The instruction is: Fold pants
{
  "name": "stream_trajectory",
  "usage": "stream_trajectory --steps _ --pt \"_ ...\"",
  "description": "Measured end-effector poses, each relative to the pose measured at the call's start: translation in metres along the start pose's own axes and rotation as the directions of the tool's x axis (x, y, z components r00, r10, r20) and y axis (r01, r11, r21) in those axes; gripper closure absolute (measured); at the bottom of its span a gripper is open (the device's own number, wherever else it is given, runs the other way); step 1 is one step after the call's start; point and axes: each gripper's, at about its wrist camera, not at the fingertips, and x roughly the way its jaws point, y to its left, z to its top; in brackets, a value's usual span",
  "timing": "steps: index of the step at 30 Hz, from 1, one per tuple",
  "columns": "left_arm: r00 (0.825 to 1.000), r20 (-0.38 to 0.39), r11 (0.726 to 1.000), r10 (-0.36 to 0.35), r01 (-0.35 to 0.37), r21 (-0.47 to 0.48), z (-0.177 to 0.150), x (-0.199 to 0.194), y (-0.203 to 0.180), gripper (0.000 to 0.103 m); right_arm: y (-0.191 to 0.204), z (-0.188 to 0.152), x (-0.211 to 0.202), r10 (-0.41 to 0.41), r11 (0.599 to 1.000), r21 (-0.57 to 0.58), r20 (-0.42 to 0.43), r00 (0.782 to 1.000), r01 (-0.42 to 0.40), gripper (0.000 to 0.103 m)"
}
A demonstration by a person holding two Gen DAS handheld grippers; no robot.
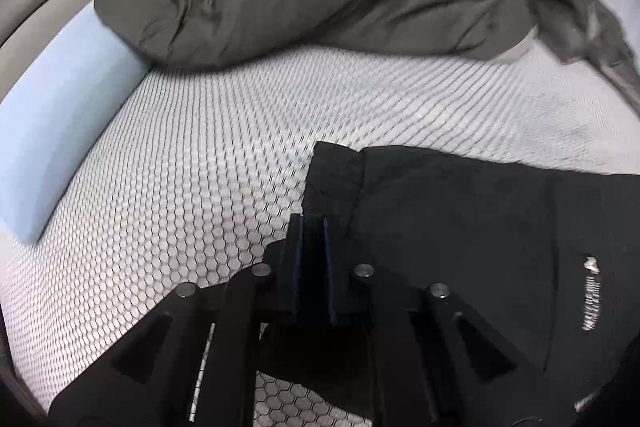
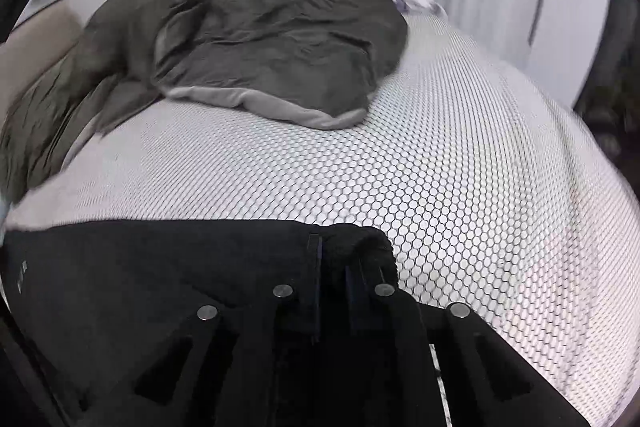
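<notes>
The black two-finger left gripper [image 1: 310, 227] is pinched on the near left corner of the black fabric pants [image 1: 460, 227], which lie flat on the white honeycomb-patterned mattress cover [image 1: 180, 167]. The black right gripper [image 2: 334, 259] is clamped on their bunched right corner. At twelve o'clock, well apart, lies a crumpled grey-green quilted blanket [image 2: 280, 39].
</notes>
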Motion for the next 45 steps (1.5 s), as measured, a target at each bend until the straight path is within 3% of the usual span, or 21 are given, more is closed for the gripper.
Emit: stream_trajectory --steps 3,5,6,7,8,10,13,16,18,20,21,22,25,28,31,33,34,35,37,42,45 --pt "1.000 0.008 1.000 -0.013 0.013 -0.012 0.003 -0.011 0.000 0.081 0.007 0.001 0.000 -0.041 0.999 -0.010 -0.022 0.999 0.041 0.077" --pt "0.995 0.031 0.995 -0.098 0.099 -0.024 -0.003 -0.038 0.008 0.043 0.005 -0.007 -0.023 -0.012 1.000 0.023 -0.007 1.000 0.012 0.042" --pt "0.991 0.064 0.993 -0.116 0.117 -0.022 -0.011 -0.056 0.014 0.031 0.004 -0.015 -0.040 0.001 1.000 0.031 0.029 1.000 -0.002 0.030" --pt "0.987 0.112 0.993 -0.112 0.115 -0.018 -0.019 -0.077 0.021 0.010 0.003 -0.027 -0.061 0.004 0.999 0.034 0.072 0.997 -0.007 0.011" --pt "0.983 0.155 0.995 -0.100 0.102 -0.006 -0.028 -0.096 0.028 0.001 0.002 -0.039 -0.080 -0.003 0.999 0.040 0.107 0.994 -0.002 0.008" --pt "0.978 0.184 0.995 -0.098 0.095 0.021 -0.059 -0.115 0.026 0.001 -0.002 -0.067 -0.117 0.016 0.999 0.047 0.154 0.988 -0.023 0.008" --pt "0.985 0.123 0.993 -0.117 0.114 0.029 -0.095 -0.127 0.053 0.001 -0.006 -0.114 -0.157 0.065 0.995 0.065 0.191 0.979 -0.079 0.006" --pt "0.991 0.041 0.992 -0.125 0.124 0.038 -0.143 -0.107 0.046 0.001 -0.008 -0.160 -0.174 0.089 0.991 0.086 0.189 0.978 -0.106 0.006" --pt "0.990 -0.016 0.989 -0.140 0.141 0.045 -0.162 -0.089 0.038 0.009 -0.005 -0.182 -0.177 0.101 0.988 0.097 0.178 0.979 -0.120 0.006" --pt "0.980 -0.055 0.981 -0.191 0.192 0.007 -0.167 -0.070 0.034 0.042 -0.001 -0.198 -0.178 0.113 0.985 0.107 0.179 0.977 -0.134 0.006" --pt "0.976 -0.043 0.977 -0.214 0.214 -0.010 -0.167 -0.069 0.031 0.053 0.001 -0.202 -0.176 0.118 0.983 0.118 0.171 0.978 -0.139 0.006" --pt "0.974 -0.019 0.974 -0.226 0.226 -0.006 -0.164 -0.073 0.026 0.074 0.001 -0.205 -0.173 0.117 0.982 0.128 0.166 0.979 -0.140 0.006" --pt "0.976 0.081 0.979 -0.200 0.197 0.054 -0.147 -0.099 0.016 0.093 0.003 -0.213 -0.179 0.113 0.980 0.146 0.165 0.980 -0.138 0.006" --pt "0.975 0.139 0.985 -0.175 0.174 0.019 -0.124 -0.108 0.023 0.090 0.002 -0.216 -0.190 0.095 0.983 0.139 0.184 0.978 -0.122 0.006" --pt "0.999 -0.009 0.998 -0.054 0.054 0.034 -0.112 -0.070 0.020 0.073 -0.004 -0.220 -0.194 0.079 0.982 0.158 0.177 0.981 -0.108 0.006" --pt "0.998 -0.002 0.998 -0.063 0.063 0.004 -0.118 -0.073 0.023 0.068 -0.011 -0.227 -0.197 0.066 0.978 0.184 0.167 0.984 -0.097 0.006" --pt "0.996 0.029 0.996 -0.086 0.087 -0.013 -0.120 -0.078 0.025 0.049 -0.015 -0.230 -0.199 0.064 0.976 0.196 0.165 0.984 -0.096 0.006" --pt "0.991 0.063 0.993 -0.114 0.116 -0.033 -0.127 -0.088 0.028 0.020 -0.020 -0.236 -0.200 0.059 0.973 0.212 0.163 0.985 -0.093 0.006" --pt "0.984 0.120 0.989 -0.129 0.137 -0.061 -0.142 -0.105 0.032 0.002 -0.030 -0.254 -0.201 0.046 0.962 0.260 0.151 0.987 -0.084 0.006" --pt "0.975 0.153 0.979 -0.159 0.176 -0.105 -0.199 -0.147 0.026 0.001 -0.045 -0.300 -0.180 0.151 0.907 0.380 0.102 0.983 -0.179 0.006" --pt "0.967 0.180 0.967 -0.179 0.207 -0.148 -0.224 -0.164 0.022 0.001 -0.051 -0.315 -0.158 0.296 0.815 0.480 0.138 0.945 -0.325 0.006"
